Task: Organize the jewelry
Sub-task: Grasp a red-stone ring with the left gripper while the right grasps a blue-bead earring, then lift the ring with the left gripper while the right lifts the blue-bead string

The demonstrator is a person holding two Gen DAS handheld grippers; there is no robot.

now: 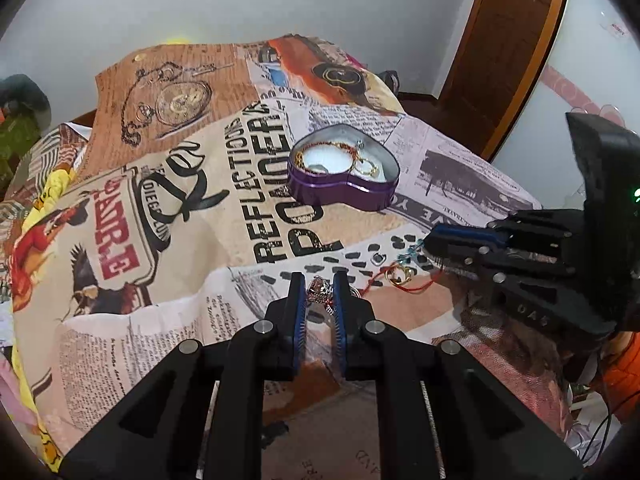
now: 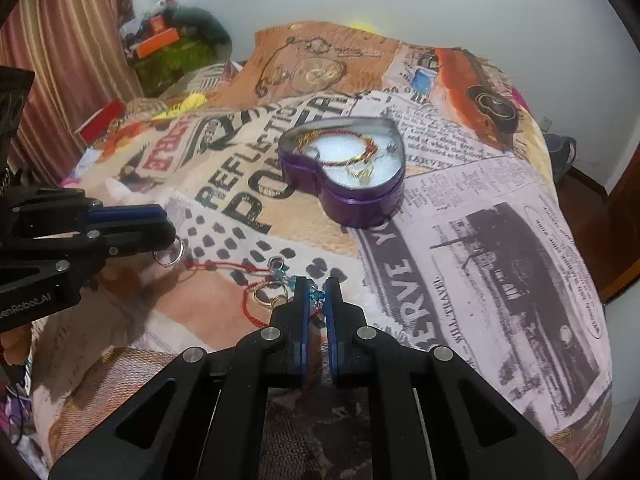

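Note:
A purple heart-shaped tin (image 1: 344, 190) (image 2: 360, 200) sits open on the printed blanket, holding a gold chain (image 1: 320, 148) and gold rings (image 2: 360, 172) on white foam. My left gripper (image 1: 319, 280) is shut on a silver trinket (image 1: 320, 290) with a silver ring hanging from it (image 2: 170, 256). My right gripper (image 2: 316, 286) is shut on a blue beaded piece (image 2: 316, 294) near the blanket. A gold heart ring (image 2: 266, 294) (image 1: 398, 274) and a red cord (image 2: 228, 266) lie just left of it.
The bed carries a newspaper-print blanket (image 1: 180, 200). A wooden door (image 1: 508, 40) stands at the right. Striped curtains (image 2: 60, 60) and cluttered boxes (image 2: 168, 52) are at the far left. A small silver ring (image 1: 377, 258) lies on the blanket.

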